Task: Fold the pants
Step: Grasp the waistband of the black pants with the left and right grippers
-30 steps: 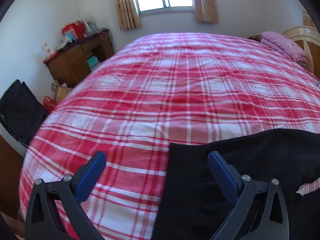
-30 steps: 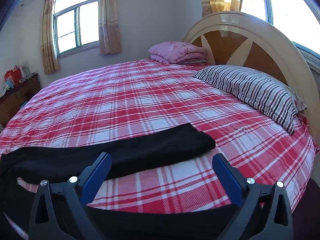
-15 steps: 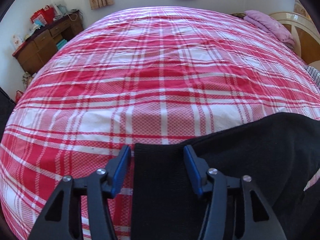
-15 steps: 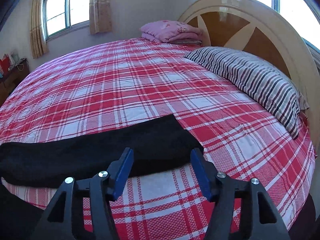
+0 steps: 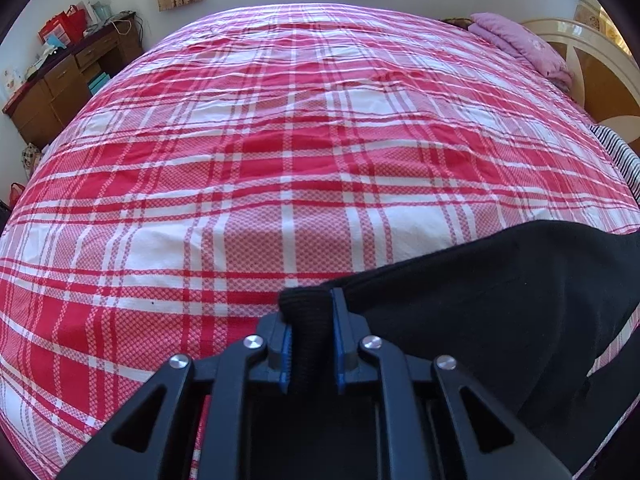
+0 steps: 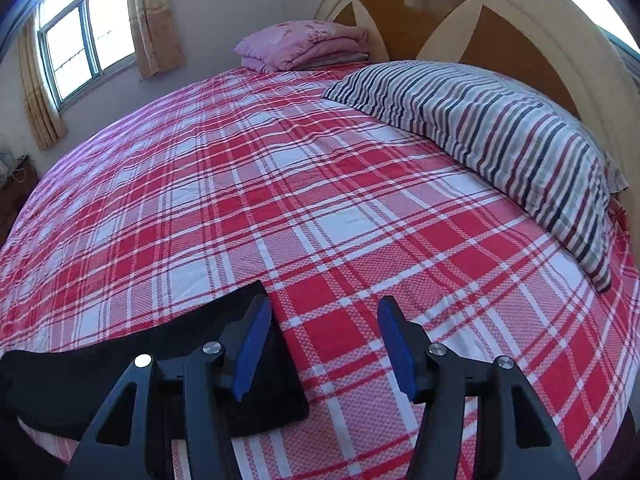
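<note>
Black pants [image 5: 500, 292] lie on the red plaid bed [image 5: 304, 152]. My left gripper [image 5: 310, 320] is shut on a bunched edge of the pants at the near side of the bed, and the cloth runs off to the right. In the right wrist view the other end of the pants [image 6: 168, 368] lies flat at the lower left. My right gripper [image 6: 324, 344] is open, its left finger over the corner of that end and its right finger over bare sheet.
A striped pillow [image 6: 500, 136] and folded pink bedding [image 6: 304, 44] lie by the wooden headboard [image 6: 472, 12]. A brown desk [image 5: 64, 84] with clutter stands beyond the bed's far left side. A window [image 6: 88, 36] with curtains is behind.
My left gripper has closed on the pants' edge. My right gripper has moved down and rightward to the end of the pants and has narrowed, still open.
</note>
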`<state>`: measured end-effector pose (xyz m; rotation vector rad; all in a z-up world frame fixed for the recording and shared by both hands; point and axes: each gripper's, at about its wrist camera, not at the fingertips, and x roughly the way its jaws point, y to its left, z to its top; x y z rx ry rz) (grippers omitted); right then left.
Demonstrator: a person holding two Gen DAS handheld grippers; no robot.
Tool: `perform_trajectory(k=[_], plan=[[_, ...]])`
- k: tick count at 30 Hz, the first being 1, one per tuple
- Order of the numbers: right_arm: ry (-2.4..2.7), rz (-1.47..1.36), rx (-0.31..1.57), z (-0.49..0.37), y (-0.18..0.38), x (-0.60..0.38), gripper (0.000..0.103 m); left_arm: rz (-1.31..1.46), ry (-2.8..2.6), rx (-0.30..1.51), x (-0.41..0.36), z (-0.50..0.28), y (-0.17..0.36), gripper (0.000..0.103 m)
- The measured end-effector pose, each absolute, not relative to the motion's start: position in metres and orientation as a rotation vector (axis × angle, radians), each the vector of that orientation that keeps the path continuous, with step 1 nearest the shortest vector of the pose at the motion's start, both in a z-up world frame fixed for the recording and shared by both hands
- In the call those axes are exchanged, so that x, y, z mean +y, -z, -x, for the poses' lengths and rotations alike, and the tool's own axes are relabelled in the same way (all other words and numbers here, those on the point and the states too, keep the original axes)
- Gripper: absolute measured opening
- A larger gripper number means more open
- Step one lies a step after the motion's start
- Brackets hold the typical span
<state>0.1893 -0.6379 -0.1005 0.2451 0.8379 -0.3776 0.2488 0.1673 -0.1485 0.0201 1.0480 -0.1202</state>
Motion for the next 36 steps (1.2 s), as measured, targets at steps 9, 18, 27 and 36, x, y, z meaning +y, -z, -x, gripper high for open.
perform_trajectory(k=[9, 18, 27, 36], plan=[[0.195, -0.277, 1.030, -0.253, 0.139, -0.627, 0.052, -0.025, 0.115, 1.065, 0.165, -0.253, 0.150, 0.017], [0.186, -0.208, 1.017, -0.255, 0.140, -0.615, 0.006, -0.023, 0.110, 1.045, 0.165, -0.257, 0.148, 0.014], [0.203, -0.191, 0.812, -0.209, 0.083, -0.606, 0.004, 0.003, 0.118, 0.910, 0.174, -0.235, 0.109, 0.013], [0.190, -0.175, 0.613, -0.132, 0.043, -0.592, 0.004, 0.055, 0.169, 0.751, 0.186, -0.200, 0.083, 0.013]])
